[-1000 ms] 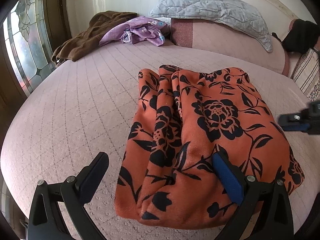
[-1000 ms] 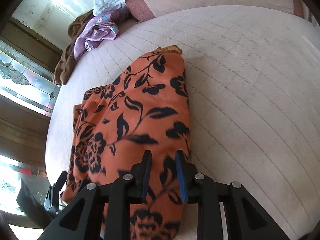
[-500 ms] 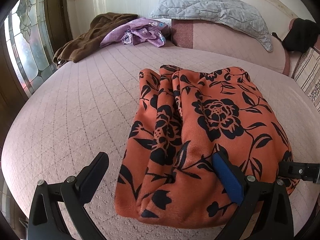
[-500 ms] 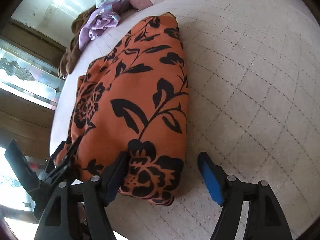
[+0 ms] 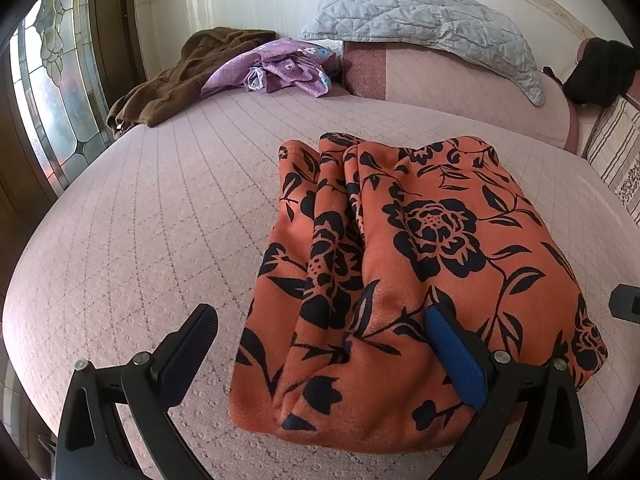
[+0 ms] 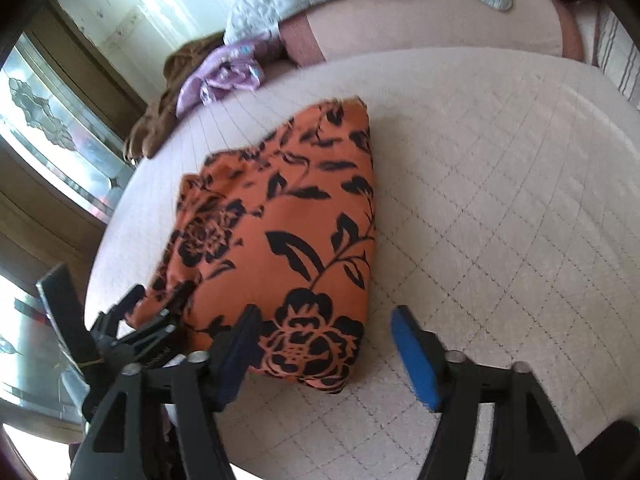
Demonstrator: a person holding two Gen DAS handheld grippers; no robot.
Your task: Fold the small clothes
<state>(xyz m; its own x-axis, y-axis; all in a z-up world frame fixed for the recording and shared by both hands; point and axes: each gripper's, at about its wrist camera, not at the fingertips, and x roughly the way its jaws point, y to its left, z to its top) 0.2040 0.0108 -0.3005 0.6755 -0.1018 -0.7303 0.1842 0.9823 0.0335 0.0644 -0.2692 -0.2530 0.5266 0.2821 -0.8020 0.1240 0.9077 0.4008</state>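
The left gripper (image 5: pixel 320 356) points down at a slant and its jaws stand wide apart, gripping nothing. The right gripper (image 6: pixel 324 348) also slants downward. Its jaws are apart and have just been closing a little, with no pad pressing on anything. The two grippers are near each other.

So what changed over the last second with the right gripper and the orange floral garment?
The right gripper, shut on the orange black-flowered folded garment a second ago, let go and drew back to its near corner; its jaws opened wide, then have just been closing slightly, pressing nothing. The left gripper stayed open; the garment stayed on the pink quilted bed.
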